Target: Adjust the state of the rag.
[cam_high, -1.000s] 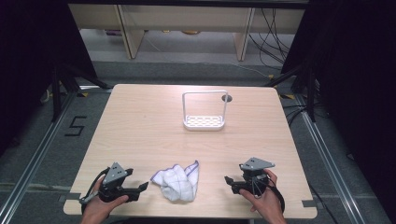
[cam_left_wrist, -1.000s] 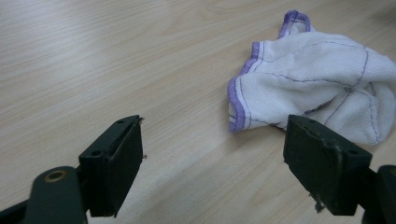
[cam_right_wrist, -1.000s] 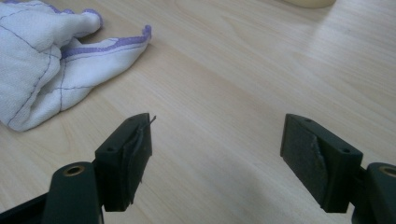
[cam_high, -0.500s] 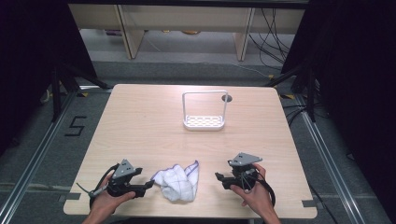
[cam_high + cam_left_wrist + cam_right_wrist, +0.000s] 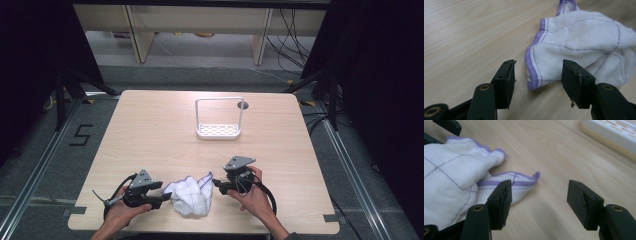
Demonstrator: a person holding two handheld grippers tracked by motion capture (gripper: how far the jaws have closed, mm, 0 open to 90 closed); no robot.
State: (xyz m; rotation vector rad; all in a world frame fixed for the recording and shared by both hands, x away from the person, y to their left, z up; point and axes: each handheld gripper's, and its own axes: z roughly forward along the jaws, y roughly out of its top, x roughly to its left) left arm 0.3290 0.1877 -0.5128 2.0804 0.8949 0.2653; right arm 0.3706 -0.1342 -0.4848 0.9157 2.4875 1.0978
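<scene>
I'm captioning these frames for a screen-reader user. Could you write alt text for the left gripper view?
A crumpled white cloth with purple stitched edging lies on a light wooden table, its near hem between the open black jaws of the left gripper. The jaws have just been closing, but the pads do not yet press on the cloth.

My white cloth (image 5: 190, 195) with purple stitching is lying crumpled near the table's (image 5: 150, 130) front edge, roughly mid-width.
</scene>
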